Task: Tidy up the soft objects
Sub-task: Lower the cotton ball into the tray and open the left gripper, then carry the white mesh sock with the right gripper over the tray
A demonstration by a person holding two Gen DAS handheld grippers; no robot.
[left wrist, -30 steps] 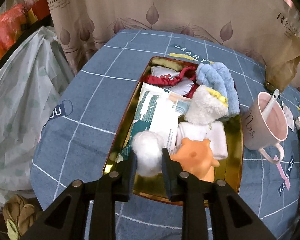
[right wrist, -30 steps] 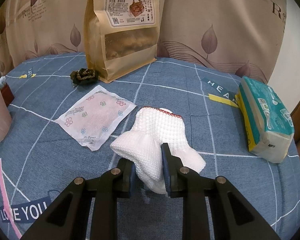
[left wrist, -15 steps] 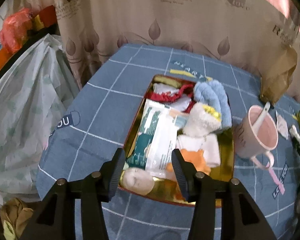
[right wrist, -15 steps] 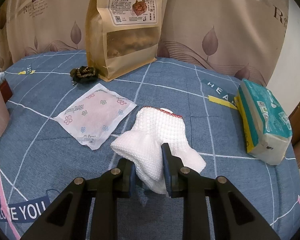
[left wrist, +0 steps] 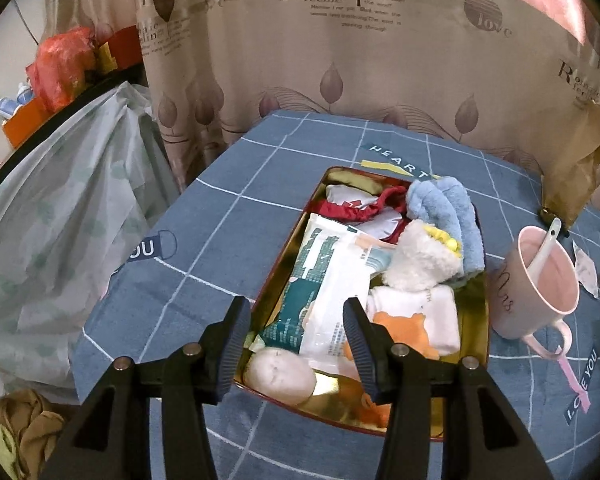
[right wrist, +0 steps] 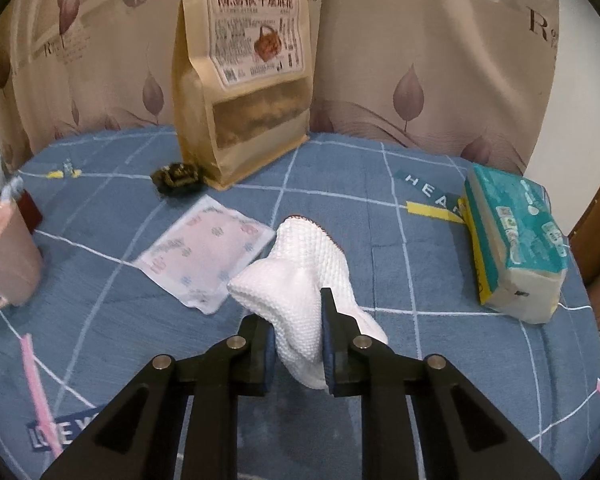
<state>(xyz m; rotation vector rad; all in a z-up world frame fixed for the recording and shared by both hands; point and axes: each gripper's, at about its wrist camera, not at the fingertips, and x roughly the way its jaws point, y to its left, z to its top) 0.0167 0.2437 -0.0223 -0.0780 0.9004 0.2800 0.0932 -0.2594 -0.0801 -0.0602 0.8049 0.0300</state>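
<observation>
Now mid-sort: left gripper (left wrist: 296, 336) spread, empty, above ball (left wrist: 281, 376) lying in tray (left wrist: 476, 408); right gripper (right wrist: 298, 344) clenched on white cloth (right wrist: 300, 280), next carrying it trayward.

tabletop (right wrist: 440, 248) — blue cloth with a white grid | left-wrist view: gold tray (left wrist: 482, 364), pink mug (left wrist: 540, 300) just beside it | right-wrist view: kraft snack bag (right wrist: 244, 80) upright at the back — dark clip (right wrist: 176, 174), flowered sachet (right wrist: 204, 256), tissue pack (right wrist: 516, 240)

The left hand-held gripper (left wrist: 296, 344) released the white ball (left wrist: 280, 376) into the tray (left wrist: 476, 360).
</observation>
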